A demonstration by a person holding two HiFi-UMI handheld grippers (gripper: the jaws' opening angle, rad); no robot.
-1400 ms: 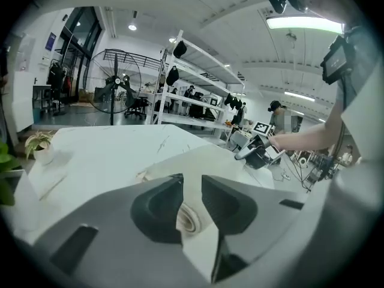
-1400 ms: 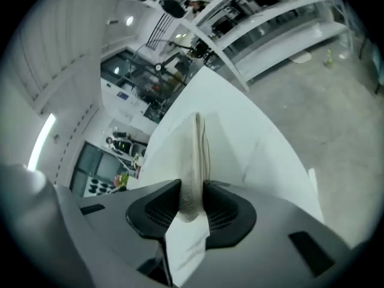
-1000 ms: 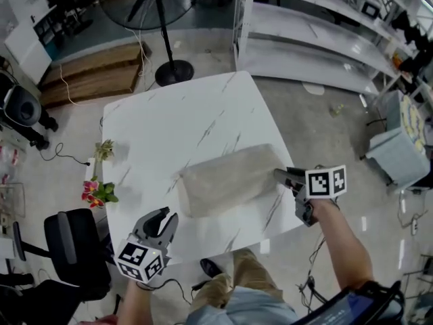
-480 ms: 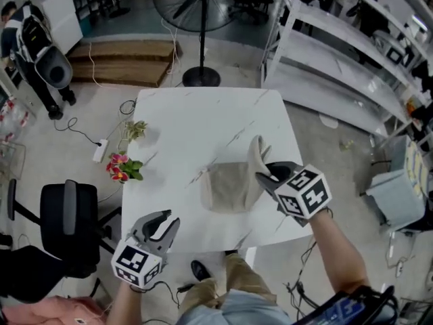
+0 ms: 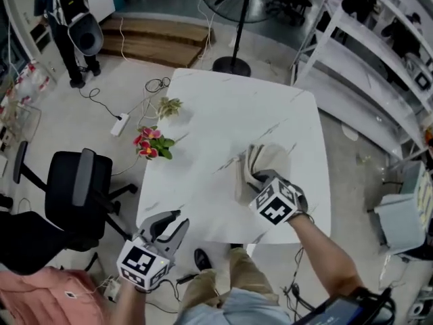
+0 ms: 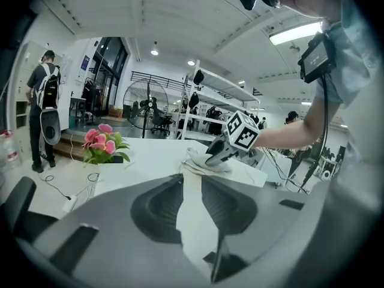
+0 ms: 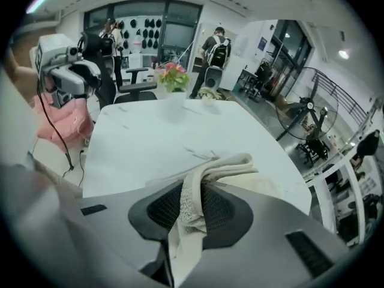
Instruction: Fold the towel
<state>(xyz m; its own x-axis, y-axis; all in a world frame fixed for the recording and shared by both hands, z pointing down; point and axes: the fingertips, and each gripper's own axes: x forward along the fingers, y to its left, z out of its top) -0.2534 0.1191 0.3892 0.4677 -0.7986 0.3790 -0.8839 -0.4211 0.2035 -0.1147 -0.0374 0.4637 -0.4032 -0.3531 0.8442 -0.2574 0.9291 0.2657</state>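
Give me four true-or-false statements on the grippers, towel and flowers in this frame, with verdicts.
1. The right gripper is clamped on a fold of the towel. True.
2. The left gripper also holds towel cloth. False: its jaws stand slightly apart with nothing between them.
3. The towel lies spread flat on the table. False: it is bunched up, one part gathered in the right gripper.
4. In the head view, pink flowers show beside the table's left edge. True.

one towel (image 5: 265, 160); one table (image 5: 203, 124); two tools: left tool (image 5: 176, 219), right tool (image 5: 257, 179); one chair (image 5: 76, 189); one fan (image 5: 241, 20)
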